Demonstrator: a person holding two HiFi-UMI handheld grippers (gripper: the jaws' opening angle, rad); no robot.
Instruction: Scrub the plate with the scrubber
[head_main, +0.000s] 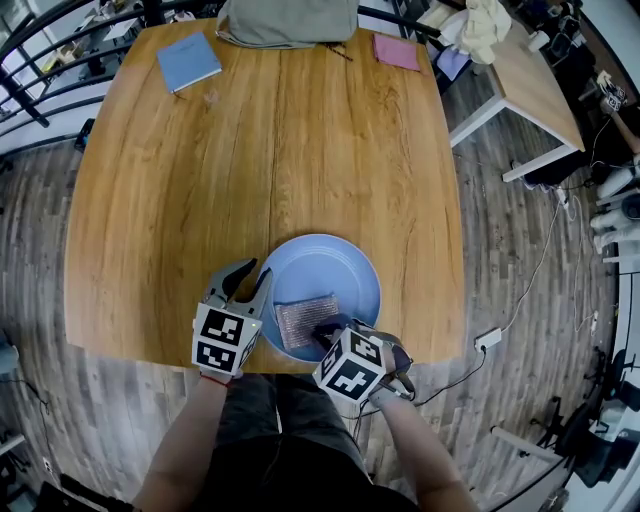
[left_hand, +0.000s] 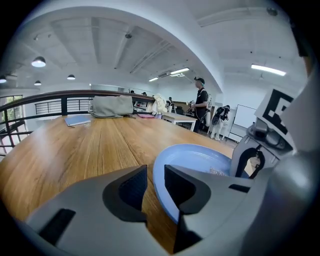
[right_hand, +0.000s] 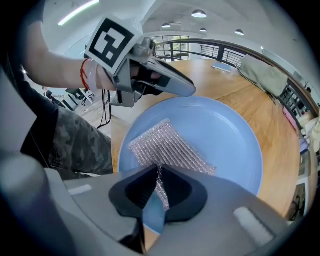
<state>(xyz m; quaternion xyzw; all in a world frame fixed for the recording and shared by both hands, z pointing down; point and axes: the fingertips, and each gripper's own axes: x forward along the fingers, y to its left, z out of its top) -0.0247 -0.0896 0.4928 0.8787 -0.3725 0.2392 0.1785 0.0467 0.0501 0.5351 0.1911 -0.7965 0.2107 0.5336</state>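
The left claw (head_main: 252, 277) sits at the bench's (head_main: 200, 180) near edge with its jaws apart and nothing gripped between them. The blue plate (head_main: 335, 262) lies just to its right, its rim beside the claw's right jaw. A silvery scrubber (head_main: 300, 318) lies flat in the plate, and the right claw (right_hand: 156, 172) is clamped on the scrubber's near edge.

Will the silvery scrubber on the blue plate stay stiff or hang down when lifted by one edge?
Probably floppy: the scrubber is thin mesh, crumpling where the right hand-held gripper pinches it. Likely light too. Pushed, it may bunch or slide on the smooth plate.
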